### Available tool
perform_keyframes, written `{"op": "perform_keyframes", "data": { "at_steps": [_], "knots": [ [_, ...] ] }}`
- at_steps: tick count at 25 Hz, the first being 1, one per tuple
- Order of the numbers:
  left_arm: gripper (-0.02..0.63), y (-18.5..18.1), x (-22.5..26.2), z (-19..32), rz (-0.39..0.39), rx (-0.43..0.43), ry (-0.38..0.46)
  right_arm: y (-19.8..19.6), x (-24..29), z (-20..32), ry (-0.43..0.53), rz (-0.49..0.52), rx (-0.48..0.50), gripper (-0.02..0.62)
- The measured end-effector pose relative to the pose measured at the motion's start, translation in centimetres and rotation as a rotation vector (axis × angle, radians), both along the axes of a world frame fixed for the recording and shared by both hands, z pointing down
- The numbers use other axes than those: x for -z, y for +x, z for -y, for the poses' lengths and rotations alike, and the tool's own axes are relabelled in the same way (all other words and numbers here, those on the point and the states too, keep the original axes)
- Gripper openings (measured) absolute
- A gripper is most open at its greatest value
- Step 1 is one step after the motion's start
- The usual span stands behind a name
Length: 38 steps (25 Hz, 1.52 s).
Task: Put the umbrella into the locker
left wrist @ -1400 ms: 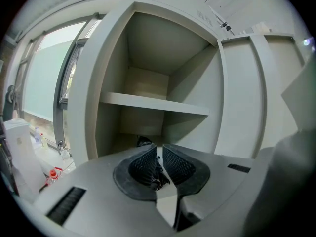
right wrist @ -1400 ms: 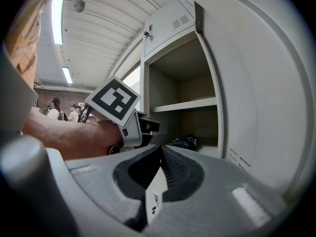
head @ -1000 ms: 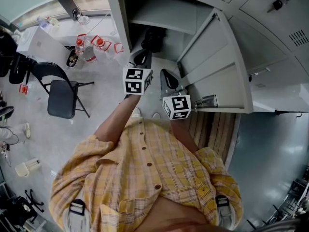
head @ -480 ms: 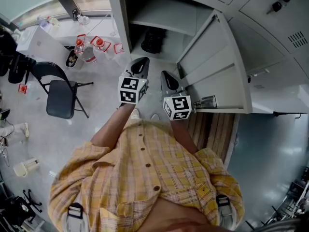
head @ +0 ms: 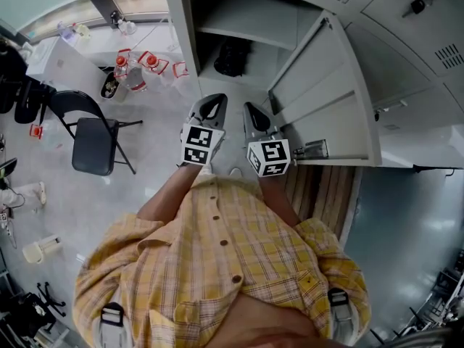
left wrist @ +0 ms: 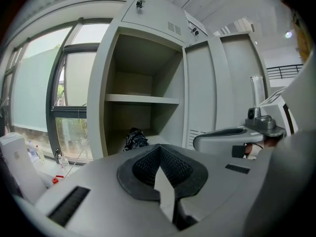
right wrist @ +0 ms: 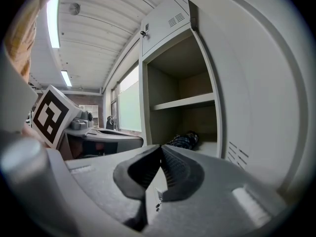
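Observation:
The folded dark umbrella (head: 232,56) lies on the floor of the open grey locker (head: 190,46), under its shelf. It also shows as a dark bundle, the umbrella (left wrist: 134,138), in the left gripper view, and the umbrella (right wrist: 183,139) in the right gripper view. My left gripper (head: 209,103) is shut and holds nothing; it hangs in front of the locker mouth, short of the umbrella. My right gripper (head: 254,112) is beside it, also shut and empty, close to the open door (head: 326,93). Both pairs of pads (left wrist: 159,168) (right wrist: 157,172) meet with nothing between them.
The locker door swings out to the right of both grippers. A shelf (head: 243,31) divides the locker. A black folding chair (head: 90,140), red-capped bottles (head: 134,71) and a white box (head: 61,67) stand on the floor at left. Closed lockers (head: 417,20) run on to the right.
My left gripper has drawn back from the locker mouth towards the person and now sits level with the right gripper. The umbrella stays in the locker. The right gripper has not moved.

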<state>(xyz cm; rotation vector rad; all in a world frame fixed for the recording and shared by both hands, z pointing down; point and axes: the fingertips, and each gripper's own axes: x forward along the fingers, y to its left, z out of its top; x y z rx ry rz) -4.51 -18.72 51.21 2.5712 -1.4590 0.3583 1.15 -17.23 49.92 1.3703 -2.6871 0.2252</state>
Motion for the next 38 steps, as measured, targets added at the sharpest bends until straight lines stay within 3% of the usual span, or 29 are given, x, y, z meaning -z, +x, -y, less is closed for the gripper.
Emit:
{"op": "perform_keyframes", "data": {
  "at_steps": [9,18,38],
  "knots": [
    [0.005,-0.9,-0.1,-0.9,-0.01,-0.002,0.004,-0.1,-0.1,0.1,0.002,-0.006,0.003,-0.003],
    [0.005,-0.3,-0.5,-2.4,-0.043,-0.067,0.028,0.1,-0.1,-0.1,0.009,-0.009,-0.004,-0.003],
    [0.005,-1.7,-2.2,-2.2,-0.064,-0.024,-0.012,0.1,-0.8,0.0,0.003,-0.026,-0.013,-0.003]
  ]
}}
